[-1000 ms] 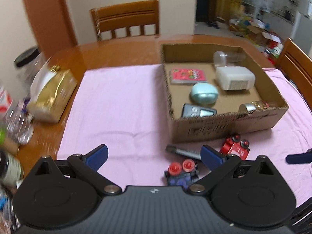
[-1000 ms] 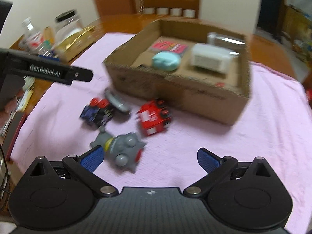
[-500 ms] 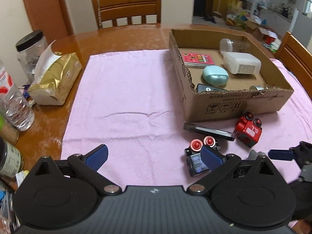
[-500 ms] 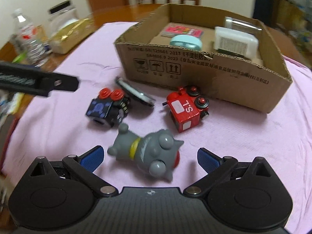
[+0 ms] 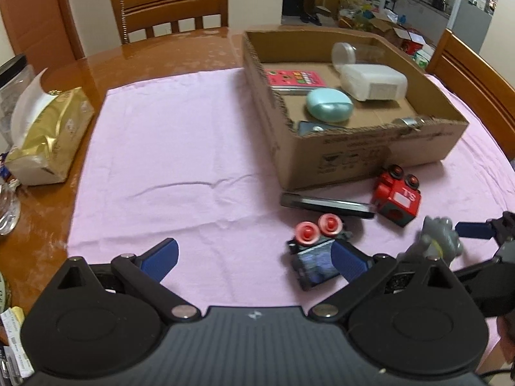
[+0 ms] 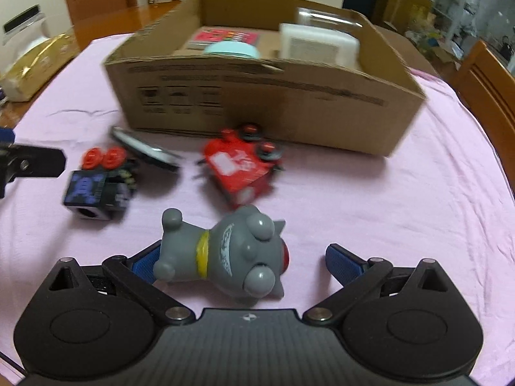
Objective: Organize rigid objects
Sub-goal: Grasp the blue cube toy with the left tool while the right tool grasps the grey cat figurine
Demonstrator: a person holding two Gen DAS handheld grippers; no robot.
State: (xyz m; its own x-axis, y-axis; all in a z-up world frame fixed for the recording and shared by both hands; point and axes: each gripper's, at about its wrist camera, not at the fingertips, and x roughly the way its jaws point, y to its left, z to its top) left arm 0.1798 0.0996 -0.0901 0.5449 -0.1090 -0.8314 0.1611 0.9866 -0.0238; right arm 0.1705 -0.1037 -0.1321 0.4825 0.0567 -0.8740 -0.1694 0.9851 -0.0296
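Both grippers wide – right gripper (image 6: 246, 259) straddles smooth rounded grey cat toy (image 6: 225, 257); left gripper (image 5: 254, 259) empty.

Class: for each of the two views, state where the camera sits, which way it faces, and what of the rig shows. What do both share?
Left wrist: on the left gripper, facing the cardboard box across the pink cloth; its open jaws show.
Right wrist: on the right gripper, low, facing the box; open jaws flank the grey cat toy.
Shared: box, cat, red toy, black toy.
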